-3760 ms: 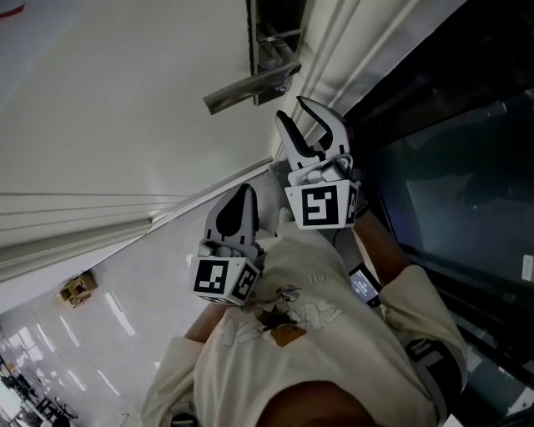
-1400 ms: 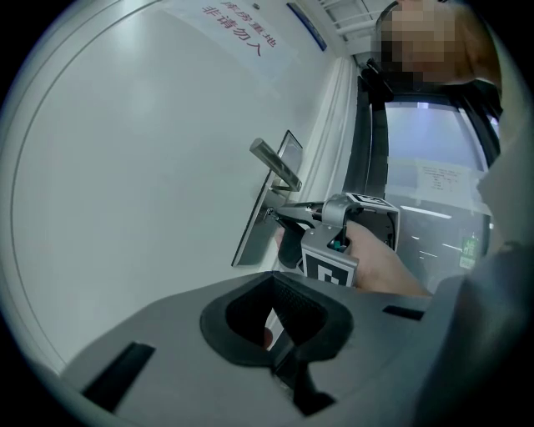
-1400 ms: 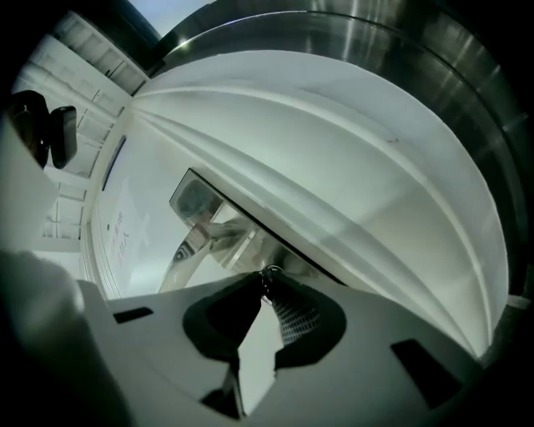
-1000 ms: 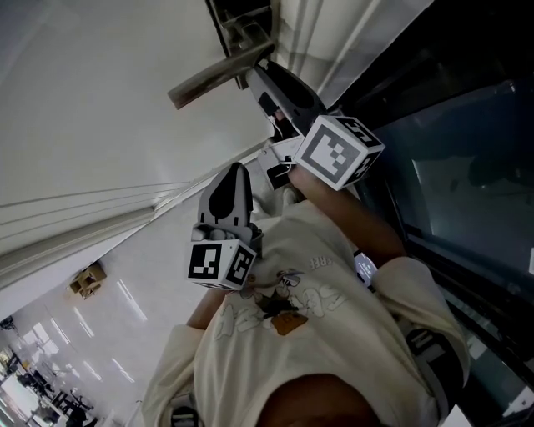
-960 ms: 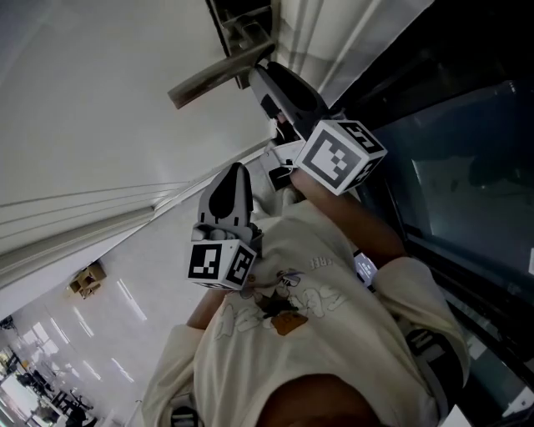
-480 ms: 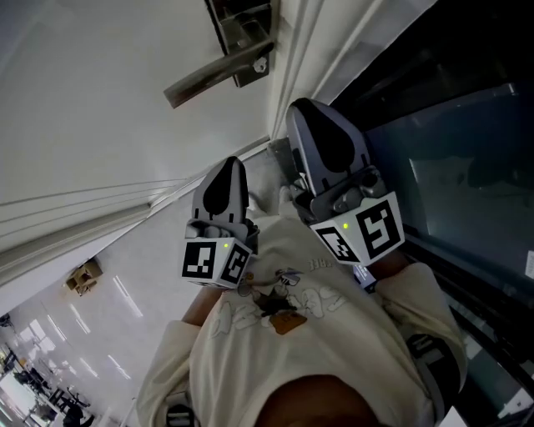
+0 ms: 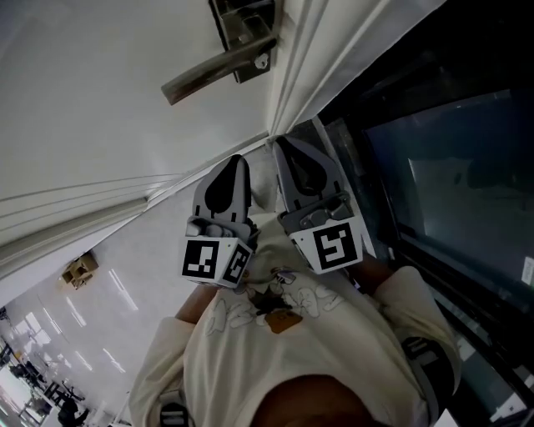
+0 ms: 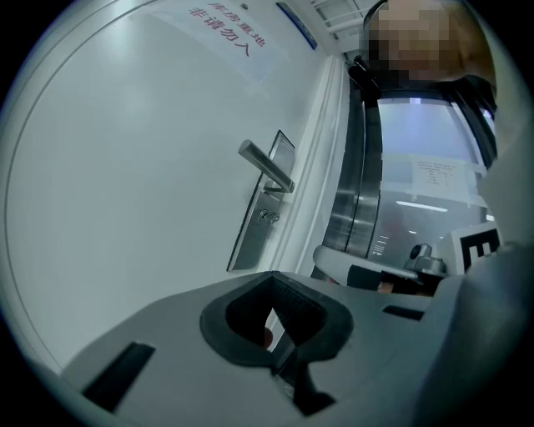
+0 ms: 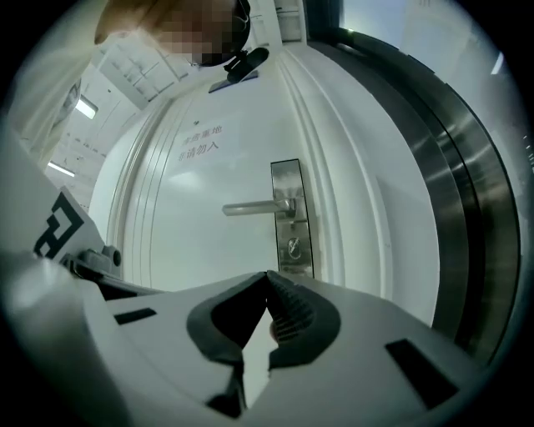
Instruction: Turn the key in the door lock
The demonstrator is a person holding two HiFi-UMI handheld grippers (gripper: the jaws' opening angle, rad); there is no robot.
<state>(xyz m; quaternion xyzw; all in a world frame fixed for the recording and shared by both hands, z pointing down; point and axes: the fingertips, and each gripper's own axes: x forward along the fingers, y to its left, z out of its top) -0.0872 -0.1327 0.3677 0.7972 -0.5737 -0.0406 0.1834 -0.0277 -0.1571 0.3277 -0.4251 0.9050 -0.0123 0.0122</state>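
The white door carries a steel lock plate with a lever handle. A small key sits in the cylinder under the handle. The key lies straight ahead in the right gripper view, below the handle. My right gripper hangs well back from the lock. Its jaws are closing tip to tip with nothing between them. My left gripper is beside it, shut and empty. In the left gripper view the key is off ahead and the right gripper shows at the right.
A white door frame borders the lock side. Right of it stands a dark glass panel. Glossy floor tiles and a small cardboard box lie at the lower left. The person's cream sleeves fill the bottom of the head view.
My right gripper has drawn back from the lock, rolled upright and come down beside the left one, and its jaws have closed. The left gripper has stayed put.
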